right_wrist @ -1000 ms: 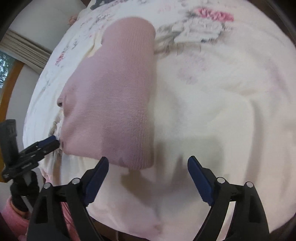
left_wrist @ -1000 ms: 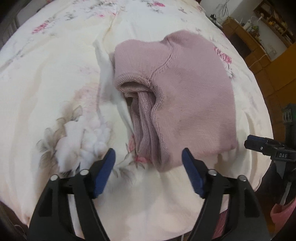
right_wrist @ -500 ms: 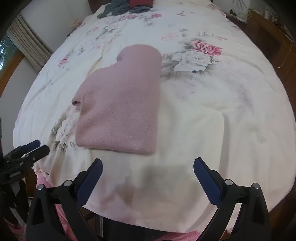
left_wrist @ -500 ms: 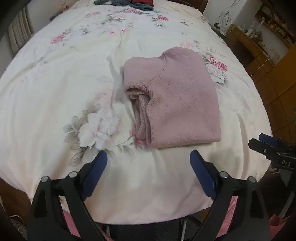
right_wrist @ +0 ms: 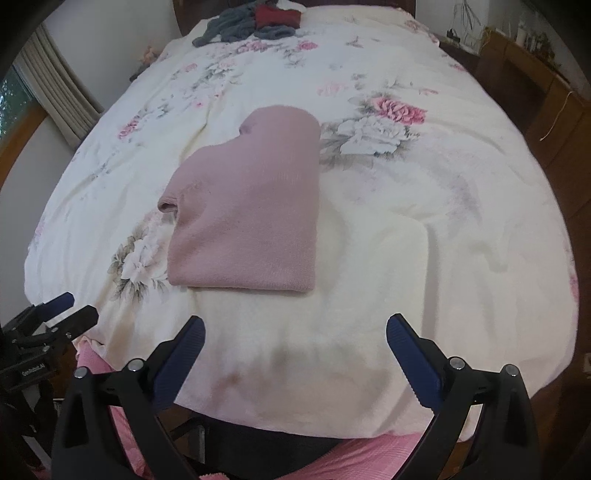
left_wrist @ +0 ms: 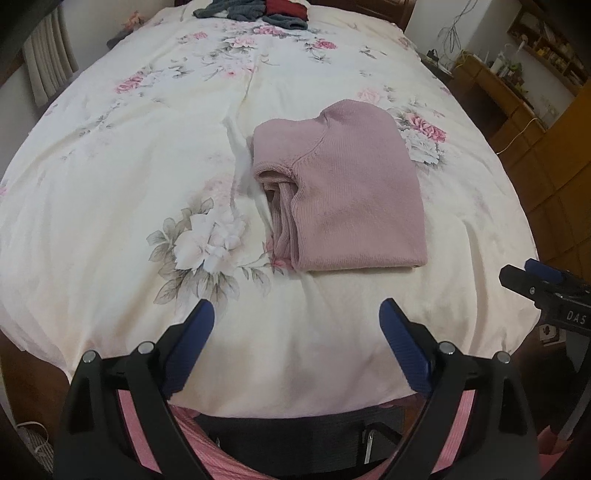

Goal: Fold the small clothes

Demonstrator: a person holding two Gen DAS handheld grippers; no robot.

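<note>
1. Whereas a second ago both tools sat low and close over the garment, the left gripper (left_wrist: 295,325) and the right gripper (right_wrist: 295,338) have since pulled back and risen; each now hangs over the near edge of the bed with its jaws spread wide and nothing between them.
2. Ahead of both tools, and well clear of their tips, the pink sweater (left_wrist: 343,195) lies as a compact folded rectangle. From the left tool it sits ahead and slightly right; from the right tool, ahead and slightly left.
3. Layered edges show on the sweater's left side, with a rolled cuff or hem peeking out; the fold otherwise looks flat and squared.
4. My reading is that this piece is finished and released, so the retreat marks the end of this fold.
5. Beyond it, far ahead at the head of the bed, a pile of grey and red clothes (right_wrist: 251,22) waits, probably the next work.
6. Underneath is a cream floral bedspread (left_wrist: 122,177), soft and faintly creased.
7. Wooden cabinets (left_wrist: 532,122) stand to the right of the tools, a curtain (right_wrist: 55,96) to the left.
</note>
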